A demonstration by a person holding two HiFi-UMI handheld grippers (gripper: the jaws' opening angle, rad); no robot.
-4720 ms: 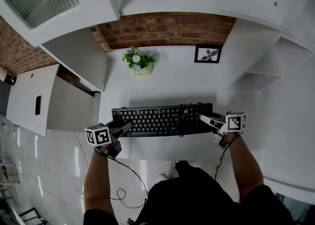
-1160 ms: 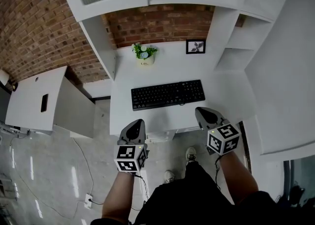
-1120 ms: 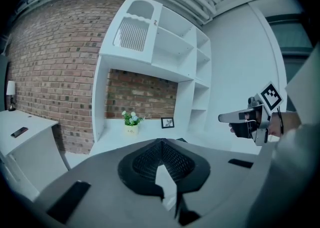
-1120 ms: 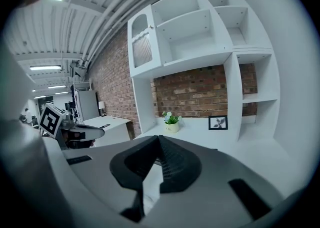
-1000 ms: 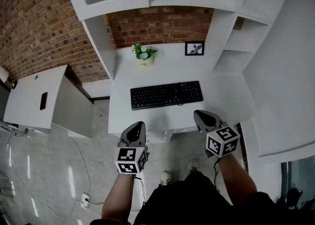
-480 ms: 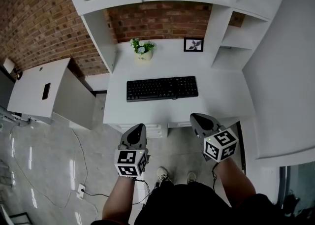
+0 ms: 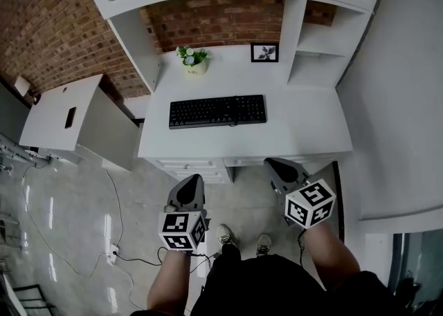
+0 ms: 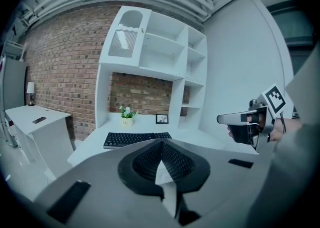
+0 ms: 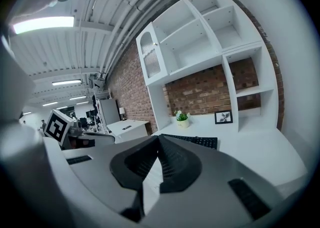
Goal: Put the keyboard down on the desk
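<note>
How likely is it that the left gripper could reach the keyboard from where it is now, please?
Probably not from here. The left gripper, jaws shut and empty, hangs over the floor short of the desk front edge, while the keyboard lies farther back on it. Nothing stands between them.

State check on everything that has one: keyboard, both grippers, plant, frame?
Keyboard: flat on the desk, not held.
Left gripper: shut, empty.
Right gripper: shut, empty.
Plant: upright at the back of the desk.
Frame: standing upright by the back wall.
</note>
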